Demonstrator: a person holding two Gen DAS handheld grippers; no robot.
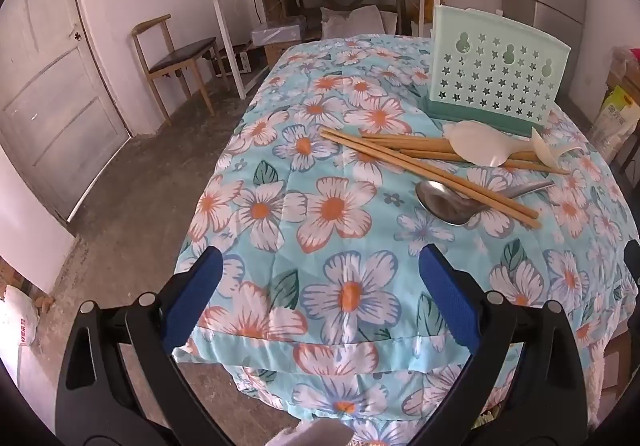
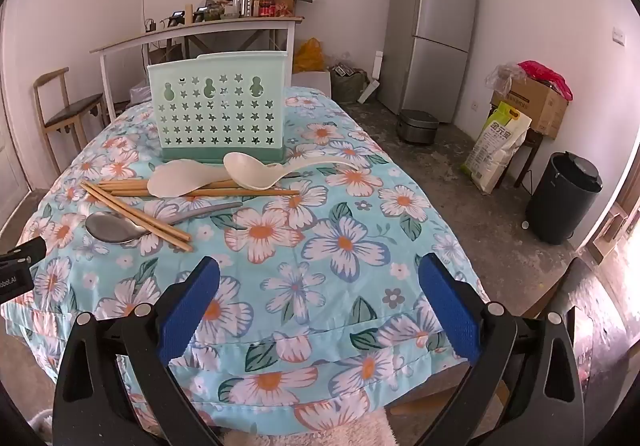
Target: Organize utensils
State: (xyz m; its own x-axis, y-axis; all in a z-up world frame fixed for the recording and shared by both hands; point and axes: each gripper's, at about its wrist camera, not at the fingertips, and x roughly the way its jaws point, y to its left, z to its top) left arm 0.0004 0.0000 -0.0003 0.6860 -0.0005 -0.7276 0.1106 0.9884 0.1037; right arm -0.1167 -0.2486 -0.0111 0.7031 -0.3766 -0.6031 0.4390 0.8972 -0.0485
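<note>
Both jaws gape wide and empty as we hold our left gripper (image 1: pixel 318 266) and right gripper (image 2: pixel 320 274) short of chopsticks (image 2: pixel 136 208), steel spoon (image 2: pixel 116 228) and white ladles (image 2: pixel 256 174), all still lying loose before the green holder (image 2: pixel 218 110).

Far centre: utensil holder (image 2: pixel 218 112) stands upright on the cloth-covered table (image 2: pixel 320 246).
Just near it: rice paddle (image 2: pixel 180 178) and ladle (image 2: pixel 256 174) lie across chopsticks (image 2: pixel 136 212).
Nearer, left: metal spoon (image 2: pixel 116 228) under the chopsticks' near ends.
Behind the table: desk (image 2: pixel 200 34); fridge (image 2: pixel 434 34) far right.
</note>
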